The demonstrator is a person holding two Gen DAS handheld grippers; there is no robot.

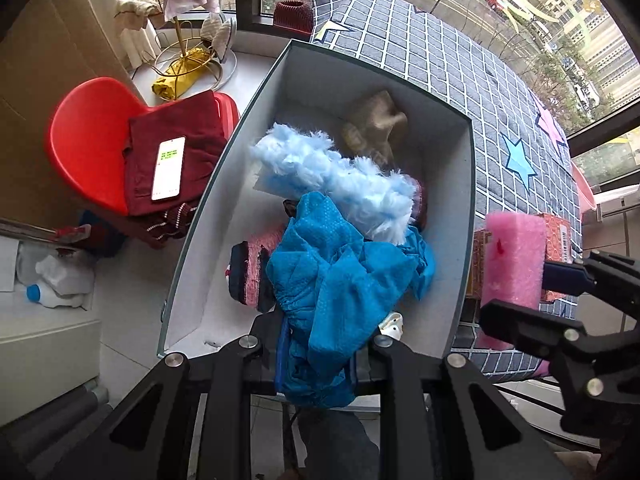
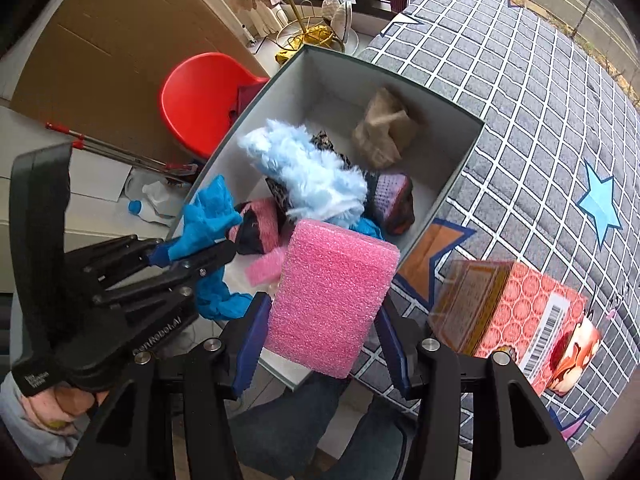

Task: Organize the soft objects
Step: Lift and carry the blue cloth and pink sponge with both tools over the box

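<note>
A grey open box (image 1: 464,216) (image 2: 460,168) rests on the bed's edge. Inside lie a fluffy light-blue cloth (image 1: 340,180) (image 2: 316,176), a beige bundle (image 1: 376,124) (image 2: 384,128) and dark pink-patterned pieces (image 1: 250,272) (image 2: 392,200). My left gripper (image 1: 320,344) (image 2: 192,252) is shut on a crumpled blue cloth (image 1: 344,280) (image 2: 208,216) over the box's near end. My right gripper (image 2: 320,332) (image 1: 536,284) is shut on a pink foam block (image 2: 328,300) (image 1: 514,260), held just above the box's near right rim.
A checked grey bed cover with stars (image 1: 500,92) (image 2: 540,120) lies right. A red patterned carton (image 2: 512,316) sits on it near my right gripper. A red chair (image 1: 88,136) with dark red clothes and a phone (image 1: 169,168) stands left. Plastic bottles (image 1: 60,280) lie on the floor.
</note>
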